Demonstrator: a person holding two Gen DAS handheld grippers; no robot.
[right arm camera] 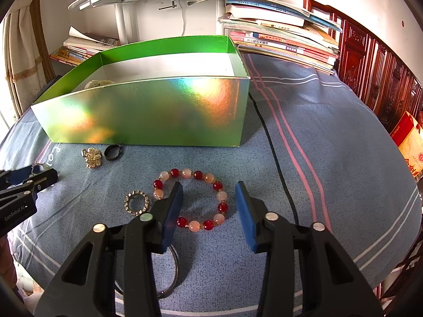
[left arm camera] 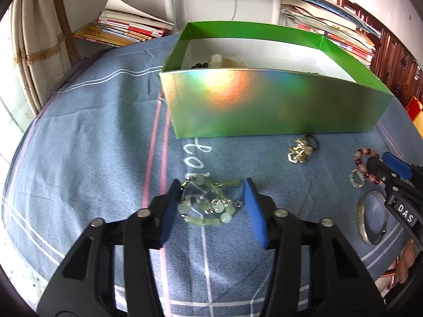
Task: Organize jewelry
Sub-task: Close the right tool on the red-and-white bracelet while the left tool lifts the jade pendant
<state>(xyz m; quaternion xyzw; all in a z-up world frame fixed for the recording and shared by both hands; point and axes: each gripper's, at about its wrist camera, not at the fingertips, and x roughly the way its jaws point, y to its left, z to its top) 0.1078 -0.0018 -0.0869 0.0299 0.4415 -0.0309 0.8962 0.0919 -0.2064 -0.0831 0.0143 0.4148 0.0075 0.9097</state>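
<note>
My left gripper [left arm camera: 211, 206] is open, low over a tangled pale green bead bracelet [left arm camera: 208, 203] that lies between its fingers on the blue cloth. My right gripper [right arm camera: 208, 206] is open around a red and pink bead bracelet [right arm camera: 193, 200], which also shows in the left wrist view [left arm camera: 366, 165]. A shiny green box [left arm camera: 264, 100] stands behind, open-topped, with some pale and dark jewelry inside [left arm camera: 219, 62]; it shows in the right wrist view too [right arm camera: 148, 111].
On the cloth lie a gold brooch [right arm camera: 92, 157], a dark ring [right arm camera: 113, 152], a small crystal ring [right arm camera: 136, 203] and a metal bangle [left arm camera: 371, 219]. Stacks of books [right arm camera: 280, 42] sit behind the box. A carved wooden bed board [right arm camera: 375, 71] runs along the right.
</note>
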